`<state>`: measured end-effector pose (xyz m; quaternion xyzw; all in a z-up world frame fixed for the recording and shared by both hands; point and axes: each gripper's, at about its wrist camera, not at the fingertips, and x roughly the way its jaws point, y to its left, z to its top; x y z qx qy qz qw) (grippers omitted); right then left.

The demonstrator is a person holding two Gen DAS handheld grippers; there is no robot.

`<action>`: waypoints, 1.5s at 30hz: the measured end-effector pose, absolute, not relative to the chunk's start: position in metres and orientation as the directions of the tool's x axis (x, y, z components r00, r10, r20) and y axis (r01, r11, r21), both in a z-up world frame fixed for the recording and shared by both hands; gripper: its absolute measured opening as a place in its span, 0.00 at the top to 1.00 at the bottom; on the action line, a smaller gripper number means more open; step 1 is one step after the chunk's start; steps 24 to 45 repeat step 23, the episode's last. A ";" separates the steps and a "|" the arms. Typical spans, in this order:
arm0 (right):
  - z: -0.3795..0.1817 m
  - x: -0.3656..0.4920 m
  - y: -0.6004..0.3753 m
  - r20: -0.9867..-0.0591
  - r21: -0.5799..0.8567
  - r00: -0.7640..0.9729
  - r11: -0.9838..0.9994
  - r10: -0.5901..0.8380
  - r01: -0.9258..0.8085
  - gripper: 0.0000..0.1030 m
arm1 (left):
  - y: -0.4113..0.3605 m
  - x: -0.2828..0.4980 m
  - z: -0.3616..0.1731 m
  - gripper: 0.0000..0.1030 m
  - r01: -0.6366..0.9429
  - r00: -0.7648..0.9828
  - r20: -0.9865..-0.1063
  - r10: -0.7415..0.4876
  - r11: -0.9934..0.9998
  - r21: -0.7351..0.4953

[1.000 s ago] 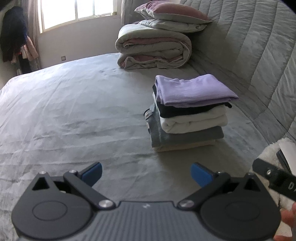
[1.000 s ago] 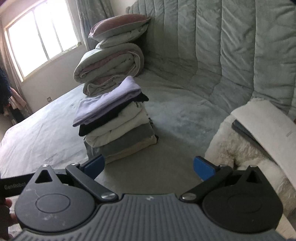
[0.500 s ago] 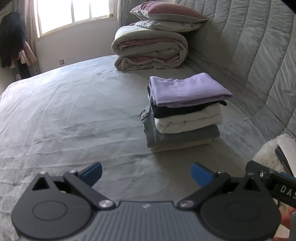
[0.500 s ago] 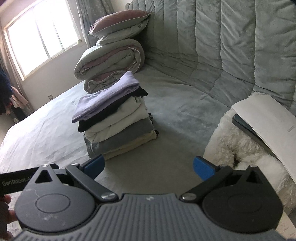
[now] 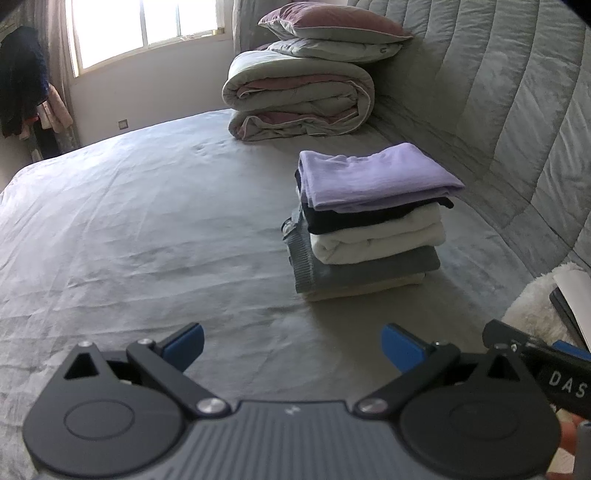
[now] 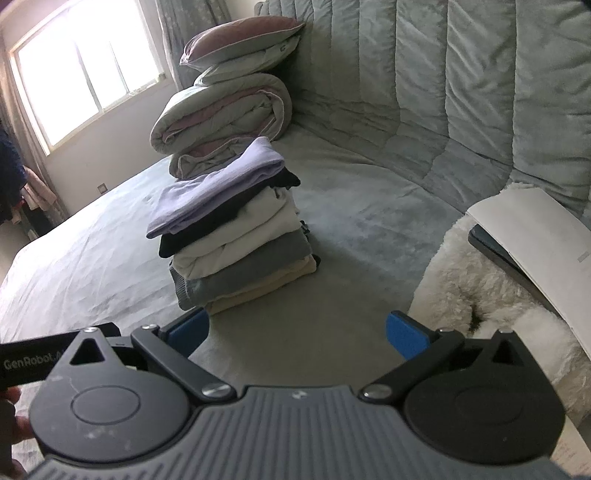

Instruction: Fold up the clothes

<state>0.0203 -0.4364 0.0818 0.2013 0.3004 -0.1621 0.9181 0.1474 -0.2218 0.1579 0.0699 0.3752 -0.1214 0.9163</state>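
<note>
A stack of folded clothes [image 5: 369,229] sits on the grey bed [image 5: 147,221], with a lilac garment [image 5: 373,177] on top, then black, white, grey and beige pieces below. From the right wrist the same stack [image 6: 236,229] stands just beyond the left blue fingertip. My left gripper [image 5: 291,345] is open and holds nothing, hovering over bare sheet in front of the stack. My right gripper [image 6: 297,334] is also open, with nothing between its fingers, over the sheet to the right of the stack.
A rolled duvet [image 5: 299,99] with pillows [image 5: 332,33] on top lies behind the stack, against the quilted grey backrest [image 6: 461,92]. A white fluffy cushion [image 6: 480,280] carrying a dark device and a sheet of paper [image 6: 535,236] sits at right. Dark clothes hang by the window.
Both grippers have drawn back slightly from the stack and stay open. The stack itself has not moved.
</note>
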 end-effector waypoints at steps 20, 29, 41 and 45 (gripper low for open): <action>0.082 0.028 -0.425 -0.619 0.260 0.765 0.874 -0.174 0.410 0.00 | -0.205 0.148 0.161 0.01 0.268 0.687 -0.708 -0.160 0.962 0.044; 0.084 0.029 -0.420 -0.616 0.256 0.769 0.880 -0.172 0.401 0.00 | -0.198 0.144 0.163 0.01 0.273 0.684 -0.710 -0.166 0.961 0.038; 0.084 0.029 -0.420 -0.616 0.256 0.769 0.880 -0.172 0.401 0.00 | -0.198 0.144 0.163 0.01 0.273 0.684 -0.710 -0.166 0.961 0.038; 0.084 0.029 -0.420 -0.616 0.256 0.769 0.880 -0.172 0.401 0.00 | -0.198 0.144 0.163 0.01 0.273 0.684 -0.710 -0.166 0.961 0.038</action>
